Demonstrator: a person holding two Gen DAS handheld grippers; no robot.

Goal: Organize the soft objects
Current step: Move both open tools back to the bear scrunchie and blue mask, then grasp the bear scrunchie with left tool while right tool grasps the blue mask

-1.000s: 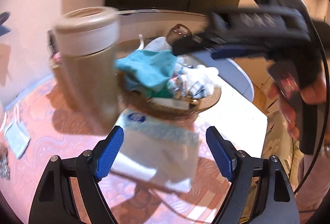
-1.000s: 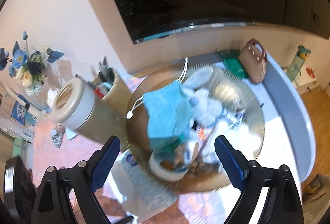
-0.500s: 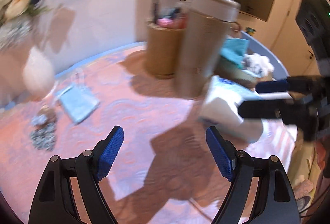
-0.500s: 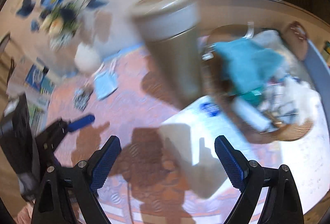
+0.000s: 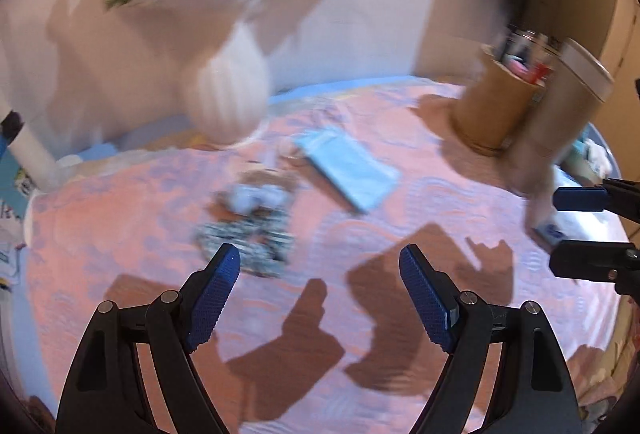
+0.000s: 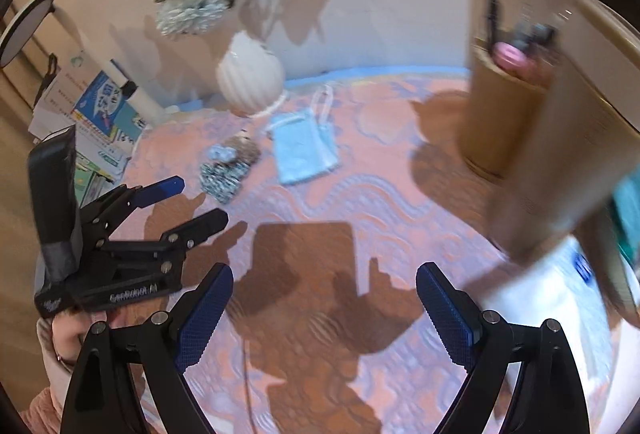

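Observation:
A light blue face mask point(image 5: 347, 167) point(image 6: 305, 148) lies flat on the pink patterned tablecloth point(image 5: 340, 314) near a white vase. Just left of it lie a patterned black-and-white scrunchie point(image 5: 250, 240) point(image 6: 221, 180) and a pale blue scrunchie point(image 5: 252, 196) point(image 6: 224, 153). My left gripper point(image 5: 320, 296) is open and empty, above the cloth just short of the scrunchies; it also shows in the right wrist view point(image 6: 192, 206). My right gripper point(image 6: 324, 312) is open and empty, further back; its fingers point(image 5: 580, 194) enter the left wrist view at the right edge.
A white ribbed vase point(image 6: 250, 76) with flowers stands behind the soft things. A brown pen holder point(image 6: 504, 106) and a tall beige canister point(image 6: 580, 162) stand at the right. A white tissue pack point(image 6: 560, 286) lies by the canister. Books point(image 6: 100, 114) lie at the left.
Both grippers have swung left, away from the basket and canister, toward the mask and scrunchies by the vase. Both stay open and empty.

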